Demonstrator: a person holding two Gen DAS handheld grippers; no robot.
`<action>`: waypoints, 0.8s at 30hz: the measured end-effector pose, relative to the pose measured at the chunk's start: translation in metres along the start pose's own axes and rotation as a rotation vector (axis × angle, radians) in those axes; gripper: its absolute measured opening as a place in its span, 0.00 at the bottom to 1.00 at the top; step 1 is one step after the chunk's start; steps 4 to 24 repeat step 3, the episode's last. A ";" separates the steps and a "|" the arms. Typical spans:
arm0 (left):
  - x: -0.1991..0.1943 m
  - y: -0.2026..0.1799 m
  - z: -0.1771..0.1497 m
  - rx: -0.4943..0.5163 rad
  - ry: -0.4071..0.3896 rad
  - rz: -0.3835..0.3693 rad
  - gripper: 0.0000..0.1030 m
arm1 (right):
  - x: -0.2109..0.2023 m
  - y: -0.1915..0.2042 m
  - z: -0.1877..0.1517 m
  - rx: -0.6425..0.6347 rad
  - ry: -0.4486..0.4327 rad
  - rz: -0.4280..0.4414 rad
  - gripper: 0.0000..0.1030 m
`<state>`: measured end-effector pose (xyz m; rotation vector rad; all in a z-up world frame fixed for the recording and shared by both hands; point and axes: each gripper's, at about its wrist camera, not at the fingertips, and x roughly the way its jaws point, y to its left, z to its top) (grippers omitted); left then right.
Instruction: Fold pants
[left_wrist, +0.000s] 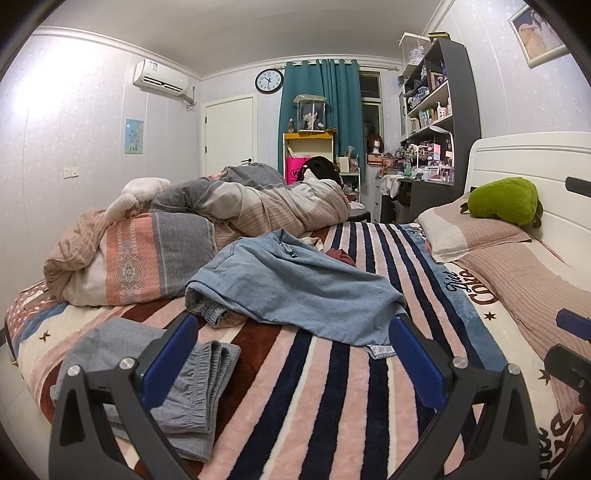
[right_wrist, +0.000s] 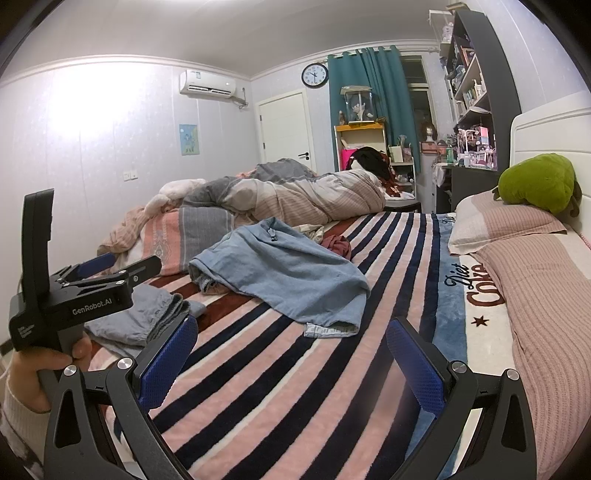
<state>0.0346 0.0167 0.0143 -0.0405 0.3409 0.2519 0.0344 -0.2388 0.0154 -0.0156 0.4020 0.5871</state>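
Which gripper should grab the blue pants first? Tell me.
Probably the left gripper: the blue pants lie directly ahead between its open fingers. From the right gripper they sit further ahead, leftward.

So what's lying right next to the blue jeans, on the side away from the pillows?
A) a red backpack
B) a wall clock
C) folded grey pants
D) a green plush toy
C: the folded grey pants sit on the striped blanket beside the crumpled blue jeans, on the side away from the pillows; the green plush toy rests on a pillow by the headboard instead.
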 end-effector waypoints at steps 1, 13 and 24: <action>0.000 0.000 0.000 0.000 -0.001 0.000 0.99 | 0.001 -0.001 -0.001 0.000 -0.002 0.001 0.99; -0.001 0.000 0.000 0.000 -0.004 0.002 0.99 | 0.000 0.000 0.000 0.001 0.000 -0.001 0.99; -0.001 0.000 0.000 0.000 -0.004 0.002 0.99 | 0.000 0.000 0.000 0.001 0.000 -0.001 0.99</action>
